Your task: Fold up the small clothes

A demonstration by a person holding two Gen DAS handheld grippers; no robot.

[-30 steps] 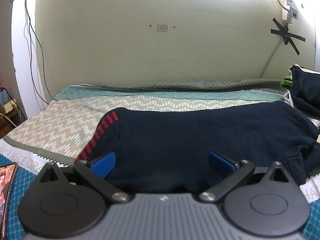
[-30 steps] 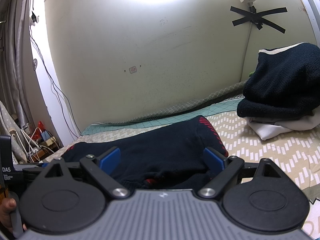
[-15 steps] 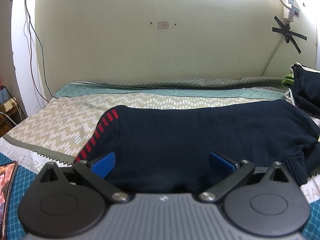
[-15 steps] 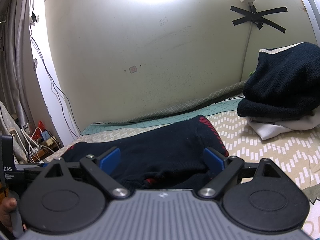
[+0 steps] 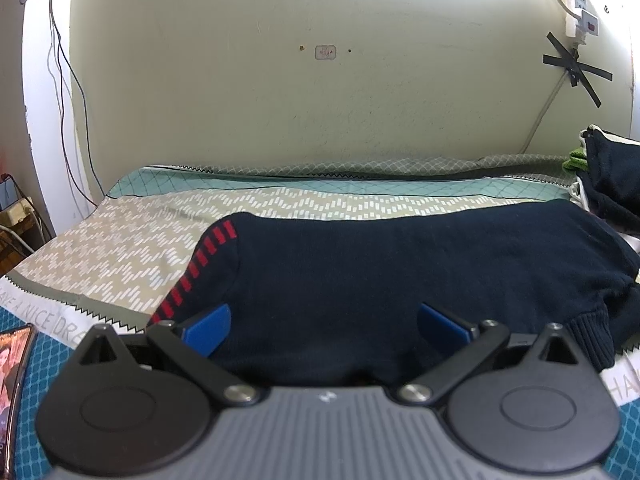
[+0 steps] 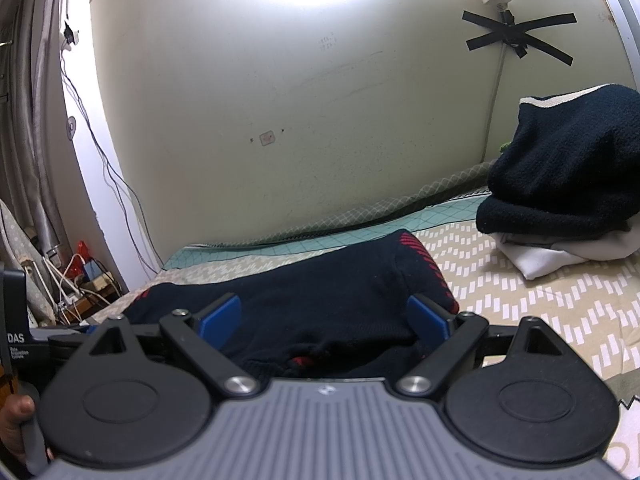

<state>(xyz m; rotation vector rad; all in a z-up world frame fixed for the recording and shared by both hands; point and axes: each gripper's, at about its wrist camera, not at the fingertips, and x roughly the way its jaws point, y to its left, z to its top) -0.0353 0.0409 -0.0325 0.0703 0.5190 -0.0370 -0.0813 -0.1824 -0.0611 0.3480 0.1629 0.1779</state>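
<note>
A dark navy knit garment (image 5: 400,272) with a red dashed stripe lies flat across the patterned bed sheet (image 5: 132,248). My left gripper (image 5: 324,322) is open, low at the garment's near edge, with the cloth lying between its blue fingers. The right wrist view shows the same garment (image 6: 320,292) from its other end, bunched at the near edge. My right gripper (image 6: 324,316) is open too, its blue fingers (image 6: 426,322) straddling that bunched edge. Neither gripper pinches the cloth.
A pile of folded clothes (image 6: 560,184), dark knit over white, sits at the right by the wall. A phone (image 5: 14,364) lies at the bed's near left. Cables and a power strip (image 6: 76,280) crowd the floor at the left. A hand (image 6: 16,416) holds the other gripper's handle.
The left wrist view has shifted slightly, with the garment sitting a little higher and the pile sliding right. The right gripper has not moved; both stay open.
</note>
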